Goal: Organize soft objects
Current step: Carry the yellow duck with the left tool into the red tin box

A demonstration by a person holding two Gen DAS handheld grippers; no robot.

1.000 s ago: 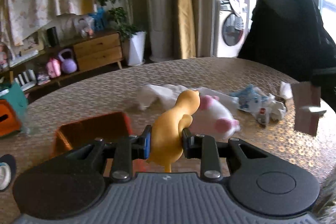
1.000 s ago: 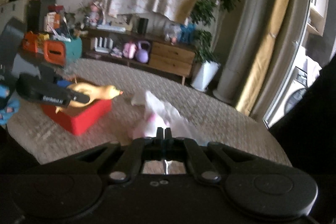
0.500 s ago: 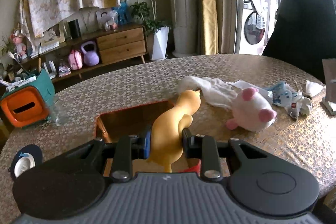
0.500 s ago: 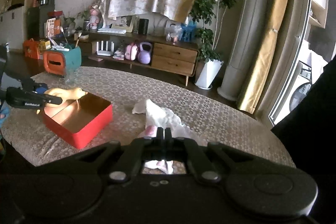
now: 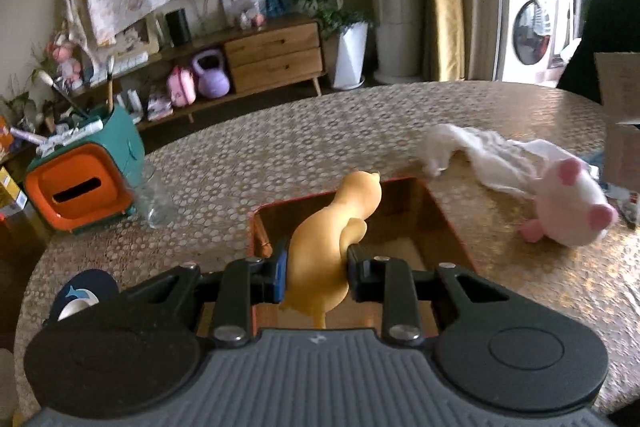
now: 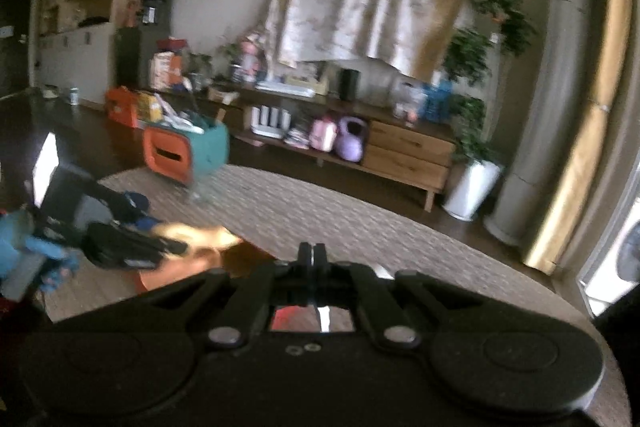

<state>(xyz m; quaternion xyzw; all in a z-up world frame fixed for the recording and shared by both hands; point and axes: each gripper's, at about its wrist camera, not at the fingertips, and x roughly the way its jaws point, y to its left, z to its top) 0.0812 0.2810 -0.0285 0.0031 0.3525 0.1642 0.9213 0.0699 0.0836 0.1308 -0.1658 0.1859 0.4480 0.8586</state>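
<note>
My left gripper [image 5: 316, 267] is shut on a soft yellow duck toy [image 5: 336, 231], whose head points away over the open red box [image 5: 452, 223] on the patterned table. A white and pink plush [image 5: 568, 203] lies to the box's right, beside a crumpled white cloth [image 5: 480, 155]. In the right wrist view my right gripper [image 6: 313, 255] is shut with nothing in it, raised above the table. That blurred view shows the left gripper [image 6: 132, 247] with the duck [image 6: 200, 235] at the left, over the red box [image 6: 244, 259].
A teal and orange tissue holder [image 5: 84, 175] and a clear glass [image 5: 156, 199] stand at the table's left. A dark round coaster [image 5: 84, 299] lies near the left edge. A cardboard box [image 5: 620, 107] stands at the far right. A sideboard and plants line the wall.
My left gripper has carried the duck leftwards from beside the plush to above the red box. The right gripper has swung up and left, so the cloth and plush have left its view.
</note>
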